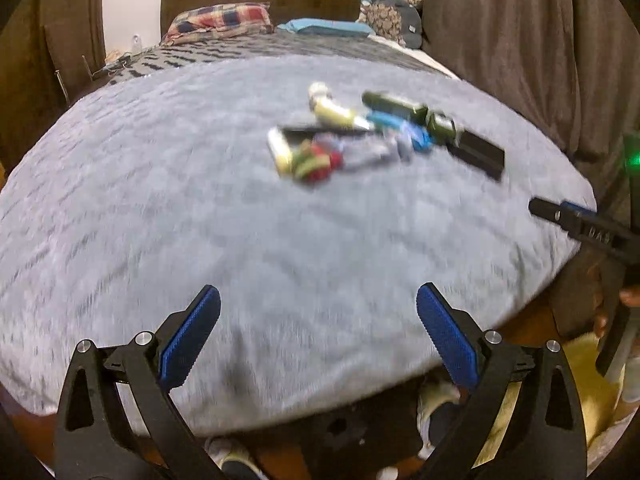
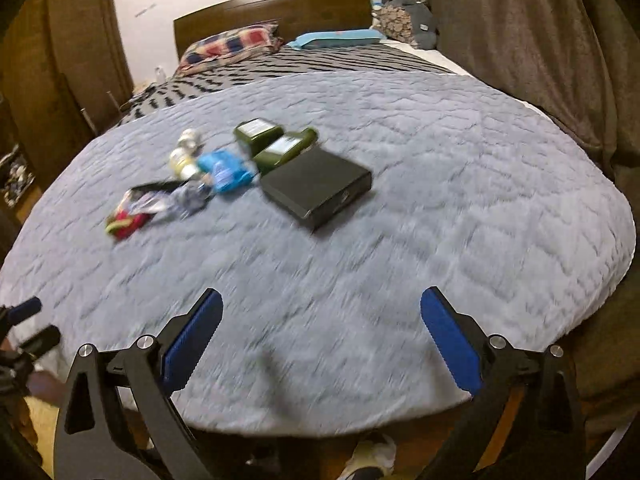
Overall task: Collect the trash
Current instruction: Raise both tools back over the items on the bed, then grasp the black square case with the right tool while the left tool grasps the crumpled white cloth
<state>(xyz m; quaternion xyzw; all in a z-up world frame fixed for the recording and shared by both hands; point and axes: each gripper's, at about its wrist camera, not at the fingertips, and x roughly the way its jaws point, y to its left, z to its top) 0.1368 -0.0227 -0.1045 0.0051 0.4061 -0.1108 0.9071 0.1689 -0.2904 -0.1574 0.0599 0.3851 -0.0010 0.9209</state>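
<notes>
- Grey quilt (image 2: 400,184) covered the bed, carrying a black box (image 2: 316,188), blue wrapper (image 2: 224,168) and green packets (image 2: 276,144).
- Left hand-held gripper (image 1: 318,304) gaped wide, empty.
- Right hand-held gripper (image 2: 322,308) likewise.

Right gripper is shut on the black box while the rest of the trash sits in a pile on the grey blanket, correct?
Not quite. The right gripper is open and empty, its jaws wide apart over bare blanket in the right wrist view. The black box lies on the grey blanket beside the trash pile, as you said.

A grey quilted blanket (image 2: 440,200) covers the bed; a plaid red-and-blue pillow (image 2: 232,42) lies against the dark wooden headboard (image 2: 280,6), brown curtains (image 2: 520,40) beside.
</notes>
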